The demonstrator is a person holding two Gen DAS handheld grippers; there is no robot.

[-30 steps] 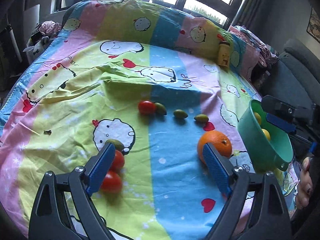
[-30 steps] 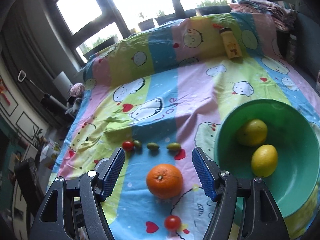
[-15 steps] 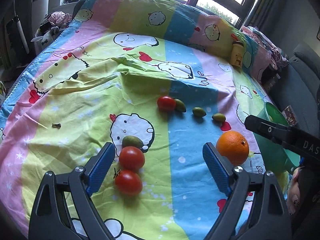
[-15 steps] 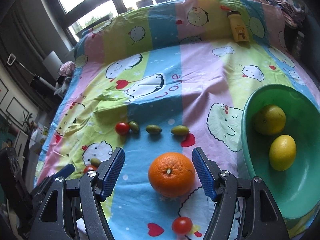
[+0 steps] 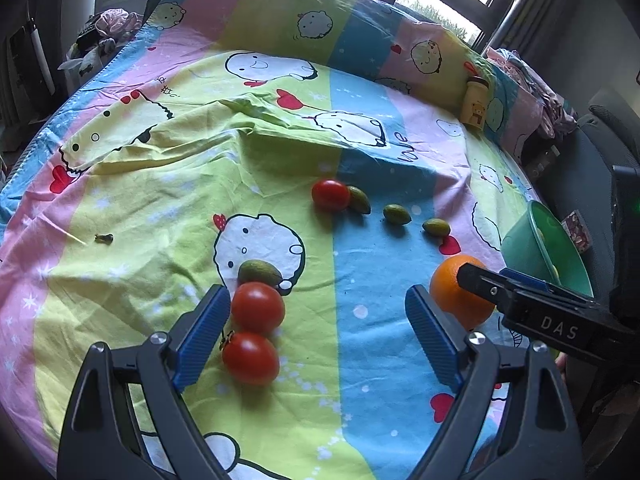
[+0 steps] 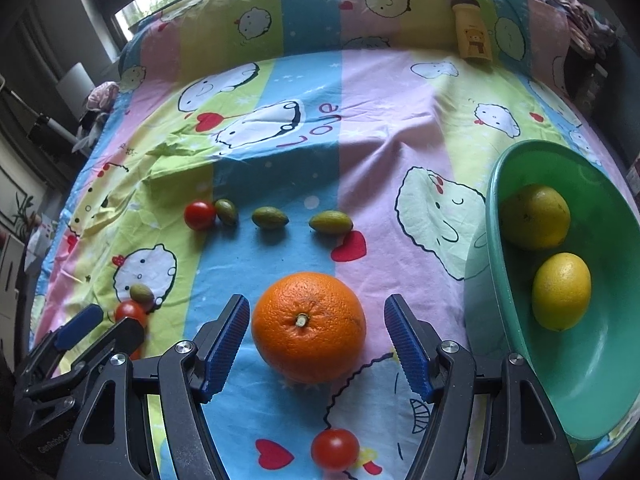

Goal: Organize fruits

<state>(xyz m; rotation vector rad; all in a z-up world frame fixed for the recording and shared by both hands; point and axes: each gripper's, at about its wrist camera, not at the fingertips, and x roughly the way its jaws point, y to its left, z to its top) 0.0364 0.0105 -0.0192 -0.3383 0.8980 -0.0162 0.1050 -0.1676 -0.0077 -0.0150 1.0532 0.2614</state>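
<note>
An orange lies on the cartoon bedsheet between the open fingers of my right gripper, apart from both pads. It also shows in the left wrist view, partly behind the right gripper. A green bowl at the right holds two lemons. My left gripper is open and empty, with two tomatoes and a green fruit by its left finger. A tomato and three small green fruits lie in a row further off. One small tomato lies under the right gripper.
A yellow bottle lies at the far right by the raised bedding. The sheet has a fold in the middle. Clutter sits past the bed's far left edge, and a dark seat stands at the right.
Both grippers have moved forward and lower over the bed. The orange now sits between the right gripper's fingers. The two tomatoes are closer to the left gripper's left finger.
</note>
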